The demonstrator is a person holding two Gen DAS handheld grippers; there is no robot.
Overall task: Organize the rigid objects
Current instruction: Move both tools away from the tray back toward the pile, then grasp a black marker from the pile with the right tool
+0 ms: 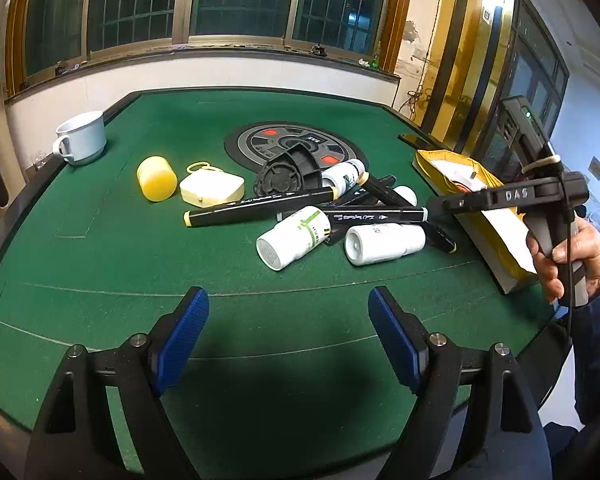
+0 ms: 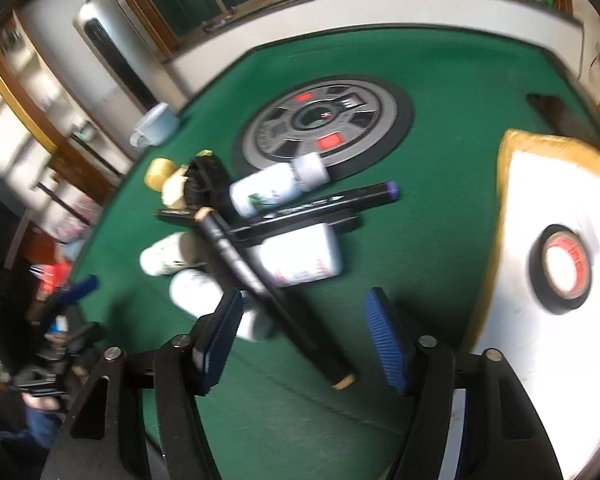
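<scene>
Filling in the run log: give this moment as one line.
left gripper: open, empty | right gripper: open over black marker | box: holds tape roll

Bare felt (image 1: pixel 99 280) near side; marker-and-bottle pile (image 1: pixel 340 216) blocks centre, box (image 2: pixel 540 200) right.

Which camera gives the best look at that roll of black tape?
The right wrist view: the roll of black tape lies in full view in the white box, slightly blurred. The left wrist view shows only the box's edge; the tape is not identifiable.
</scene>
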